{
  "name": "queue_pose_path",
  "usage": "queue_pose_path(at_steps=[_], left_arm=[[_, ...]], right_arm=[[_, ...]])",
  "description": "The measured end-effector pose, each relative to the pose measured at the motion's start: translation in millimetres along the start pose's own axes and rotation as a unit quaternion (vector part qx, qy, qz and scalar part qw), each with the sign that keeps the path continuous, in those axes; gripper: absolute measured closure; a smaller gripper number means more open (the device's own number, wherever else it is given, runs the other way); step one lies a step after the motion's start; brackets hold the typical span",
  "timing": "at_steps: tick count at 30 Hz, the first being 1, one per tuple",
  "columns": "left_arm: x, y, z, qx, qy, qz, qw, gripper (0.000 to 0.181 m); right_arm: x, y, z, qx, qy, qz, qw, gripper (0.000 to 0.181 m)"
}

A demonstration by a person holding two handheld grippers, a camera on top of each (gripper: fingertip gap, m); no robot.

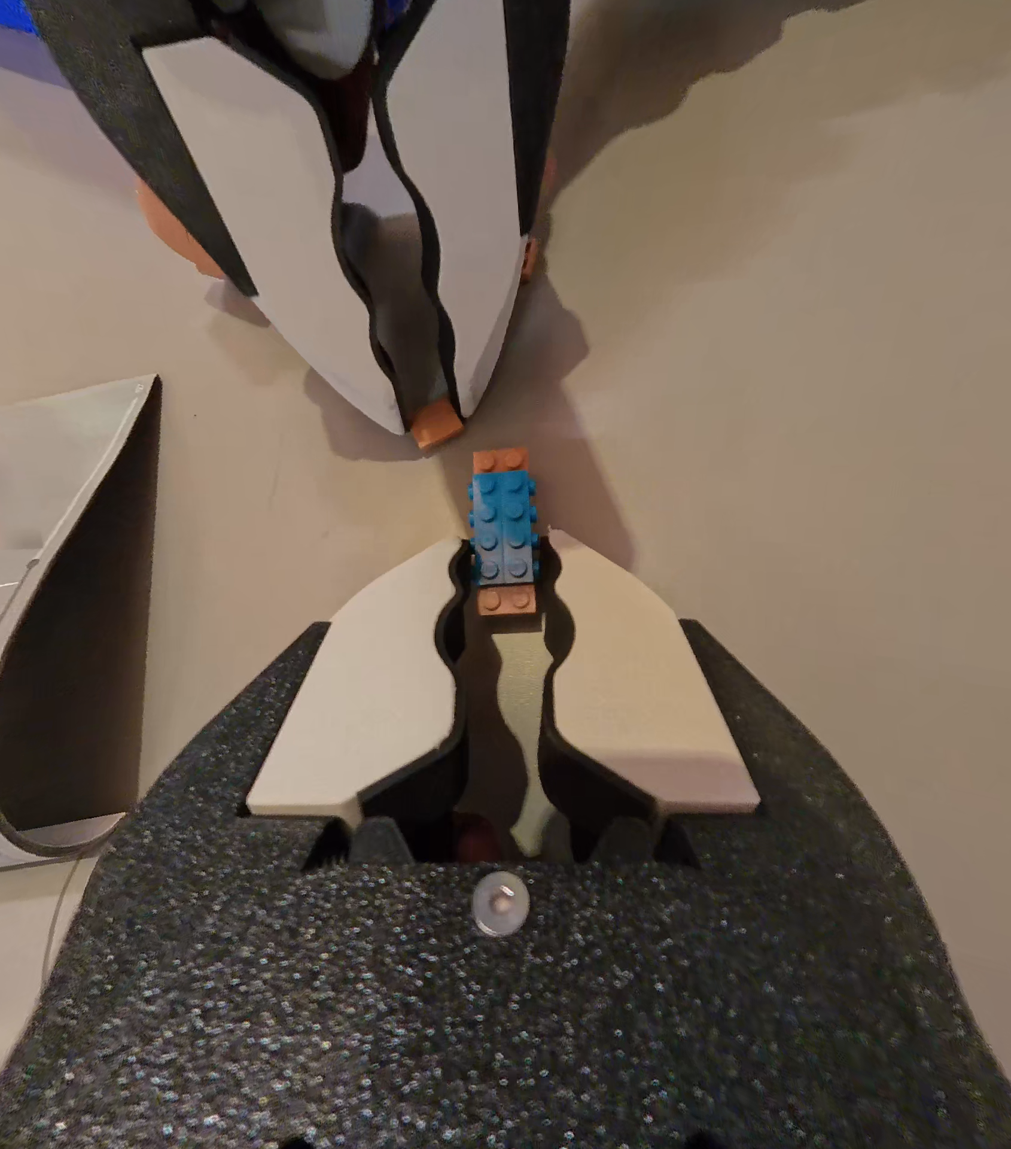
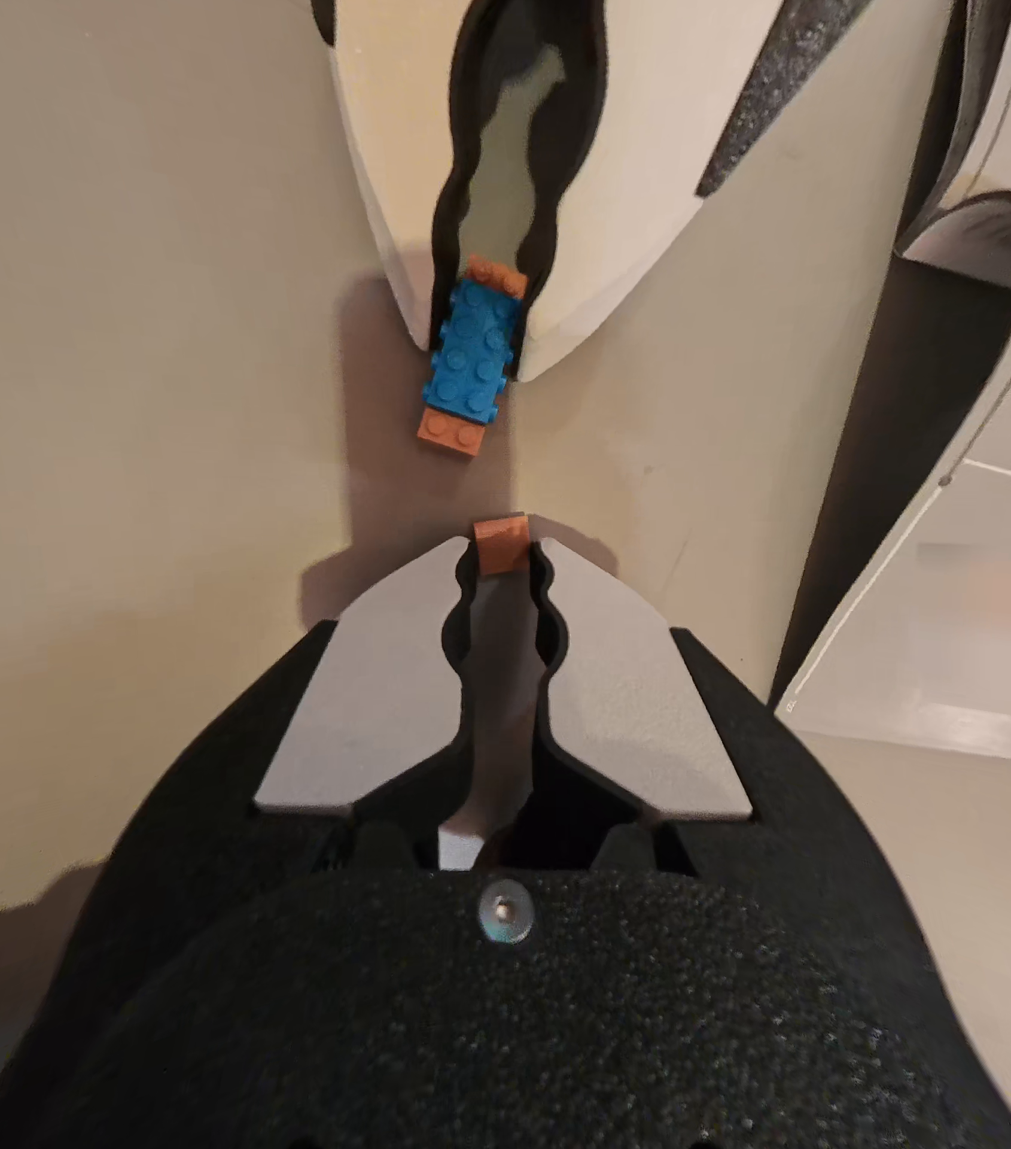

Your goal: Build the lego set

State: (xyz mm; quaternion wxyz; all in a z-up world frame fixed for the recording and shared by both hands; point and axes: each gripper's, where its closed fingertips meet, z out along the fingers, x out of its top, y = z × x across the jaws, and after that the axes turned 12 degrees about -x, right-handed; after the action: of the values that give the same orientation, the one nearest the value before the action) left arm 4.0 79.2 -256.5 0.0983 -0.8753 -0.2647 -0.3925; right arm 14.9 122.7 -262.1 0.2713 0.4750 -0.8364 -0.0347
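Observation:
My left gripper [image 1: 504,547] is shut on a small lego assembly [image 1: 503,522]: blue studded bricks on an orange plate that sticks out at both ends. It also shows in the right wrist view [image 2: 471,348], held by the far gripper [image 2: 473,357]. My right gripper [image 2: 502,541] is shut on a small orange brick [image 2: 500,546]. In the left wrist view that gripper [image 1: 436,418] faces mine, its orange brick [image 1: 438,424] a short way from the assembly's far orange end. Both are over a beige table [image 1: 801,435].
An open white instruction booklet [image 1: 24,622] with a curled page lies on the table at my left; it shows at the right in the right wrist view [image 2: 957,559]. A person's fingers [image 1: 173,224] show behind the far gripper. A small orange piece [image 1: 529,261] lies beside it. Tip to tip, the grippers are about 5 cm apart.

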Motion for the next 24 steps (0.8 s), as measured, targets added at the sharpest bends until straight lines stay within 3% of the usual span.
queue_pose_path(at_steps=[6, 9, 24], left_arm=[[8, -8, -6, 0.018, 0.037, -0.025, 0.999, 0.160], [13, -15, -12, 0.039, 0.055, -0.035, 0.997, 0.160], [16, -21, -16, 0.058, 0.070, -0.036, 0.995, 0.160]], right_arm=[[32, 13, -22, -0.015, 0.139, 0.128, 0.982, 0.165], [41, 19, -31, -0.014, 0.170, 0.163, 0.972, 0.165], [46, 20, -25, -0.054, 0.126, 0.145, 0.980, 0.165]])
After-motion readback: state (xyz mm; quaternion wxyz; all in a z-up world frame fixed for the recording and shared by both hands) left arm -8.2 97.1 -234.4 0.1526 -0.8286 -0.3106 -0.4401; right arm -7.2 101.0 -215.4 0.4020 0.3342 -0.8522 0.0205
